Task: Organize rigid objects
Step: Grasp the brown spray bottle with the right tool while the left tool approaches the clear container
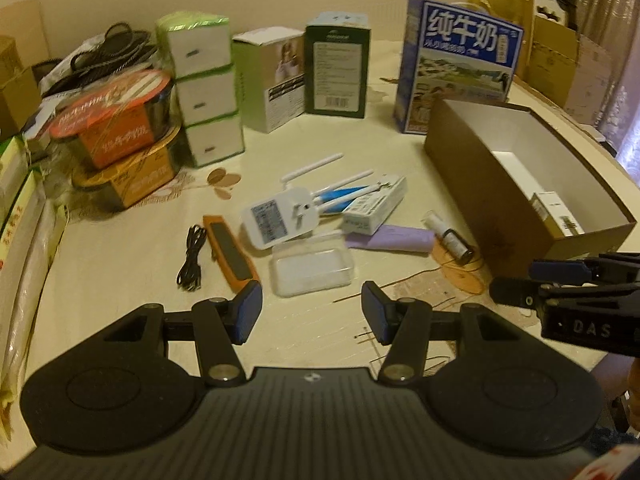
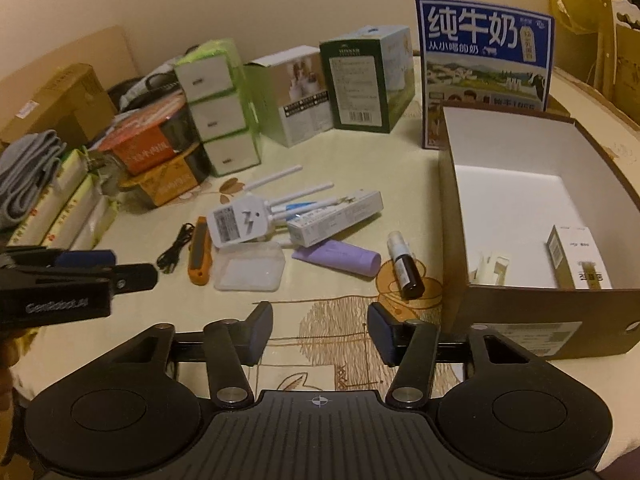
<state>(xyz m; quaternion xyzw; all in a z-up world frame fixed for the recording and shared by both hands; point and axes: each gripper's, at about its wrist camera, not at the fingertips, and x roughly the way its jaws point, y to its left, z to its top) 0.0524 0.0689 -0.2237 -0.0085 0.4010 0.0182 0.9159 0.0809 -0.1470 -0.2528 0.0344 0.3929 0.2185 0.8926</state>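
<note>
We are holding the left gripper (image 1: pixel 312 312) and right gripper (image 2: pixel 320 332) with jaws parted and empty above the cream patterned counter (image 2: pixel 320 292), near the clear plastic lidded box (image 1: pixel 312 266).

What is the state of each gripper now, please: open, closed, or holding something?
Left gripper: open, holding nothing.
Right gripper: open, nothing between its fingers.

clear plastic case (image 1: pixel 312 266) | flat, beside white adapter (image 1: pixel 276 220) | brown box (image 2: pixel 520 216) open, nearly empty
</note>
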